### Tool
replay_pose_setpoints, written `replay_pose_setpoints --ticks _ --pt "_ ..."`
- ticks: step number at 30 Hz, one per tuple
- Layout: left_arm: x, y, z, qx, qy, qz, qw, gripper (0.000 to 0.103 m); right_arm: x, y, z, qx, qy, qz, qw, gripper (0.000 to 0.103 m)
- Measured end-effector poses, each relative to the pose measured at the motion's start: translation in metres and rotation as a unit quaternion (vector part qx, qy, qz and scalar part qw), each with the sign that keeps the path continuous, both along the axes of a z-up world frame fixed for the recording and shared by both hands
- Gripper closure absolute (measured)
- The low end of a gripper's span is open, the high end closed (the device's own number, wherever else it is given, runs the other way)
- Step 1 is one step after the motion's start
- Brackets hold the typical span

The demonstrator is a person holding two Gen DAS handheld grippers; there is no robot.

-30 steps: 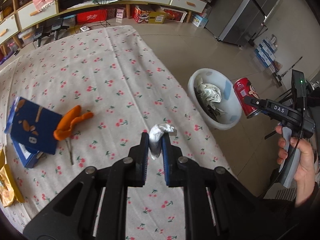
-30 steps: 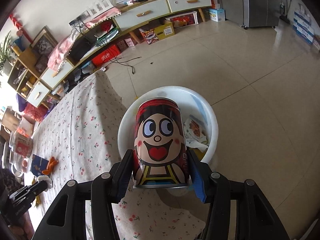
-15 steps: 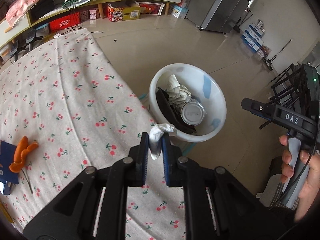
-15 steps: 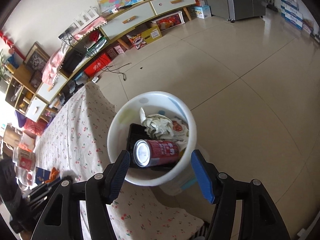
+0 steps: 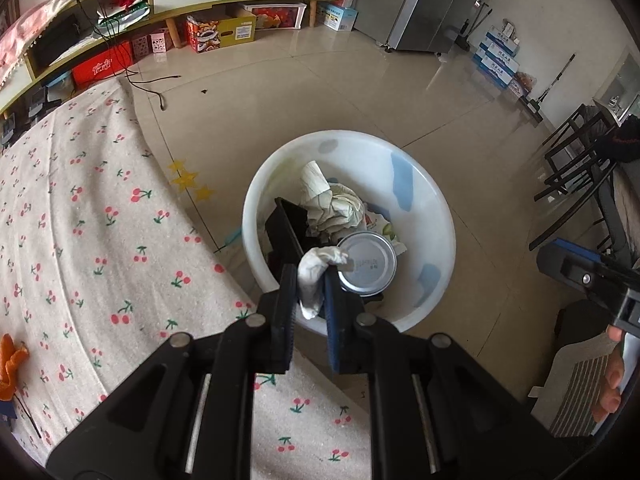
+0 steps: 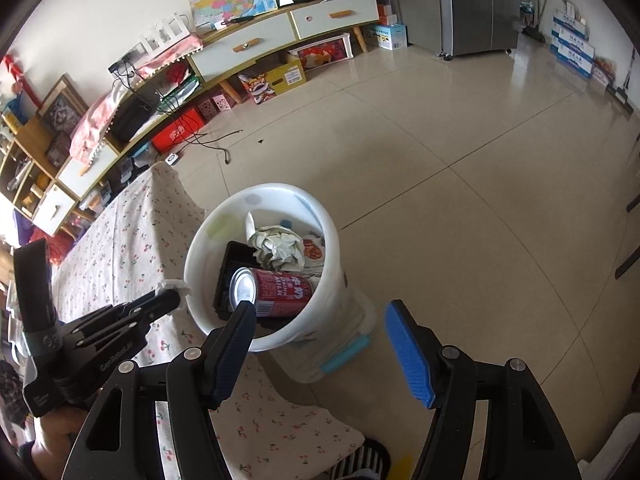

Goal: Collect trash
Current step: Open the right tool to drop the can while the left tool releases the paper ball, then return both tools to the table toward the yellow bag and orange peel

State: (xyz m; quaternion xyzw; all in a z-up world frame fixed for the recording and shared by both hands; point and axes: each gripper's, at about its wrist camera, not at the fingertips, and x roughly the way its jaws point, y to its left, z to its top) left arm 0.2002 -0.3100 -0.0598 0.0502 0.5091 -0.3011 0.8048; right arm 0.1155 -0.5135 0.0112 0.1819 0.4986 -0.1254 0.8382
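My left gripper (image 5: 311, 280) is shut on a crumpled white tissue (image 5: 316, 276) and hangs over the near rim of a white trash bucket (image 5: 424, 208) that stands on the floor beside the table. In the right wrist view the same left gripper (image 6: 176, 298) holds the tissue (image 6: 172, 286) at the left rim of the bucket (image 6: 336, 280). A red drink can (image 6: 272, 290) lies on its side inside, next to crumpled paper (image 6: 276, 248) and a black tray (image 6: 230, 276). My right gripper (image 6: 320, 322) is open above the bucket, its jaws still opening with nothing between them.
The table with a cherry-print cloth (image 5: 80, 240) ends just left of the bucket. An orange peel (image 5: 12, 364) lies at its left edge. Tiled floor (image 6: 460, 160) spreads beyond. A low white cabinet (image 6: 280, 36), boxes and a grey fridge (image 6: 476, 4) line the far wall.
My right gripper let go of the red can, which dropped into the bucket, and its jaws spread wider. My left gripper carried the tissue from above the table to over the bucket's rim.
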Motion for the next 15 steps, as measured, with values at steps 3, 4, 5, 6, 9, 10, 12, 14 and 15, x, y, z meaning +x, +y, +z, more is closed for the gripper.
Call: replay_pose_setpoints --ticks 3,4,5,6,9,10,12,14,15 --pt "0.001 -0.002 0.001 -0.014 -0.013 -0.004 0.9998 0.082 -0.001 -0.003 -0.001 0.002 0.000 -0.003 1.000 0.034" --pt "0.002 -0.003 0.001 -0.014 -0.016 -0.009 0.9997 0.076 -0.001 -0.003 -0.001 0.003 0.000 -0.003 1.000 0.034" --pt "0.003 -0.003 0.001 -0.007 -0.021 -0.005 0.9997 0.060 -0.001 -0.003 -0.001 0.003 0.000 -0.003 1.000 0.034" --pt "0.004 -0.003 0.002 -0.004 -0.026 0.001 0.9996 0.048 0.000 -0.003 -0.001 0.003 0.000 -0.003 1.000 0.034" --pt "0.006 0.005 0.006 -0.006 -0.030 0.011 0.9995 0.042 0.000 -0.002 -0.001 0.003 -0.001 -0.001 1.000 0.034" --pt "0.007 0.009 0.007 -0.005 -0.027 0.016 0.9995 0.040 0.001 -0.001 0.000 0.002 -0.001 -0.001 1.000 0.034" --pt "0.007 0.017 0.010 -0.007 -0.022 0.024 0.9995 0.036 0.001 0.001 0.000 0.003 -0.001 0.000 1.000 0.034" --pt "0.006 0.028 0.014 -0.007 -0.020 0.033 0.9992 0.033 0.000 0.004 0.003 0.007 -0.004 -0.001 1.000 0.033" --pt "0.005 0.032 0.015 -0.008 -0.021 0.037 0.9991 0.030 0.000 0.006 0.004 0.010 -0.006 -0.001 1.000 0.033"
